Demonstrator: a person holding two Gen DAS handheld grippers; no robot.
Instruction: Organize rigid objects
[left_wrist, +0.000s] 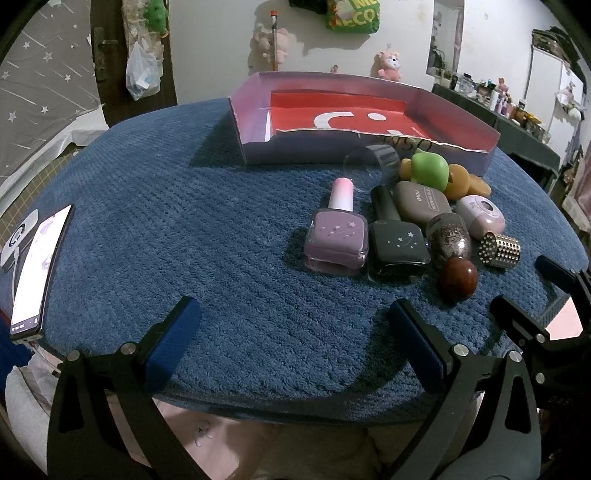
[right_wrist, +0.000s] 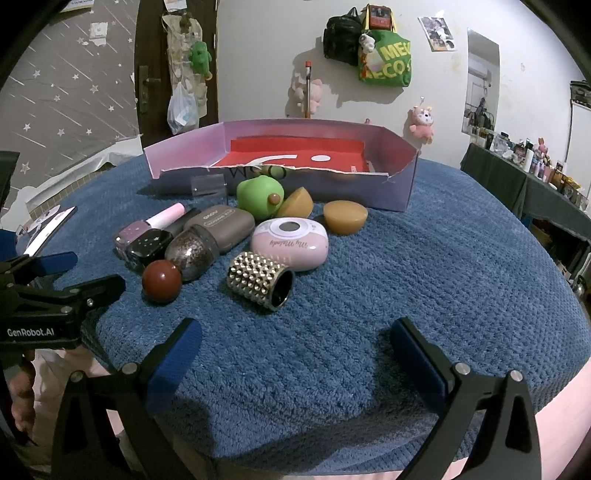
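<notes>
Right wrist view: both tongs, left tongs (left_wrist: 291, 345) and right tongs (right_wrist: 295, 363), are held wide apart, empty; the rigid objects (right_wrist: 258, 236) are heaped just before the box (right_wrist: 400, 177), seemingly awaiting sorting.

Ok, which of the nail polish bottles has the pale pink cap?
The square lilac nail polish bottle, leftmost of the group; the square black bottle beside it has a black cap.

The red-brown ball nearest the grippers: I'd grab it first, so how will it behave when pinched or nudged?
The red-brown ball looks glossy and round, so it would probably slip between flat pads. Nudged, it likely rolls, though the plush blue cover may slow it. It looks hard.
</notes>
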